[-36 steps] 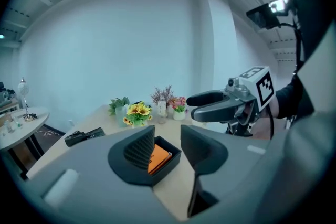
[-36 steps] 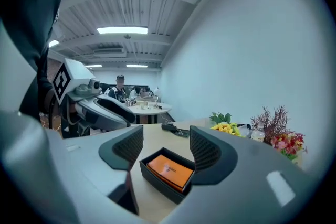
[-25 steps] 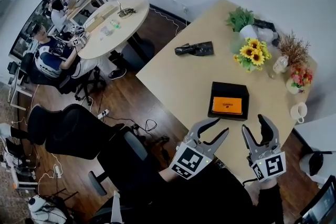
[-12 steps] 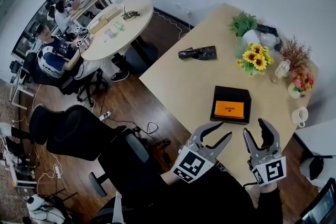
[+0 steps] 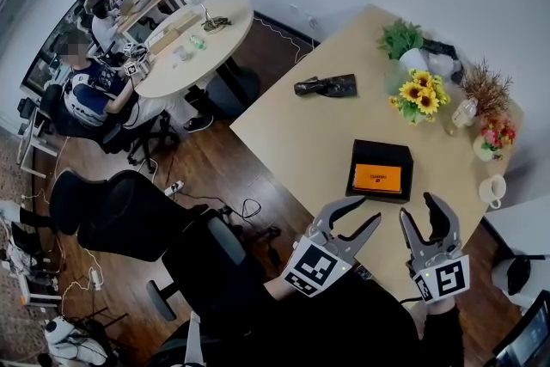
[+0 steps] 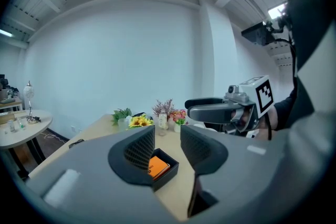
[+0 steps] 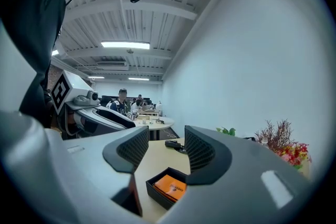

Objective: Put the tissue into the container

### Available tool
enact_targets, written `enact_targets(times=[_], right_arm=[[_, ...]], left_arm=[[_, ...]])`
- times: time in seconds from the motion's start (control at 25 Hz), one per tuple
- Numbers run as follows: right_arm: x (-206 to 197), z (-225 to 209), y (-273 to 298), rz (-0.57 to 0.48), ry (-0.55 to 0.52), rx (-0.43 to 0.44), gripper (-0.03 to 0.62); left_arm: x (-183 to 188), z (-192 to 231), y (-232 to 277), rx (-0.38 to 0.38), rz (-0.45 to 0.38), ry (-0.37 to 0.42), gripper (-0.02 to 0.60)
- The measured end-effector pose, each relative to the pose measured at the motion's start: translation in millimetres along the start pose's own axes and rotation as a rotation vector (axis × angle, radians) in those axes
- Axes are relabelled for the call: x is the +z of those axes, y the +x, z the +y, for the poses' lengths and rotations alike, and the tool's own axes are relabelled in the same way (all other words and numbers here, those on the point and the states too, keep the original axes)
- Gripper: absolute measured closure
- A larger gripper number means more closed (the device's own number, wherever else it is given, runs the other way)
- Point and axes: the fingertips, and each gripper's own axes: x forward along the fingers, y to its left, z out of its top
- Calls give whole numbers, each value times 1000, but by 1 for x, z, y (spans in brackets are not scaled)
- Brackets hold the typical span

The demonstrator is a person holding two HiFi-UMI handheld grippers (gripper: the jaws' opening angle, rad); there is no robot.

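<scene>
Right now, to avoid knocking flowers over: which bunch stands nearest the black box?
The sunflowers: yellow heads, just beyond the black box; the green plant, dried sprigs and pink flowers stand farther off.

table [image 5: 292, 129]: light wood, ran from centre to 3 o'clock
container [image 5: 379, 149]: black open box at 4 o'clock, held orange packet [image 5: 376, 178]
left gripper [image 5: 369, 209]: 5 o'clock, jaws apart, empty, just short of container
right gripper [image 5: 418, 206]: at left gripper's 3 o'clock, jaws apart, empty
sunflowers [image 5: 418, 97]: 2 o'clock
black object [image 5: 325, 86]: 1 o'clock, lay flat
white mug [image 5: 491, 191]: container's 3 o'clock
round table [image 5: 193, 39]: 10 o'clock, person [image 5: 90, 86] sat beside
</scene>
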Motion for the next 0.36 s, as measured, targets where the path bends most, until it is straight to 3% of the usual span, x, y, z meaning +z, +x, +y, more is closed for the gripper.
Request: enact_targets(times=[0.36], right_arm=[[2, -5, 1, -3, -2, -5, 384]], left_arm=[[1, 1, 4, -4, 2, 4, 446]])
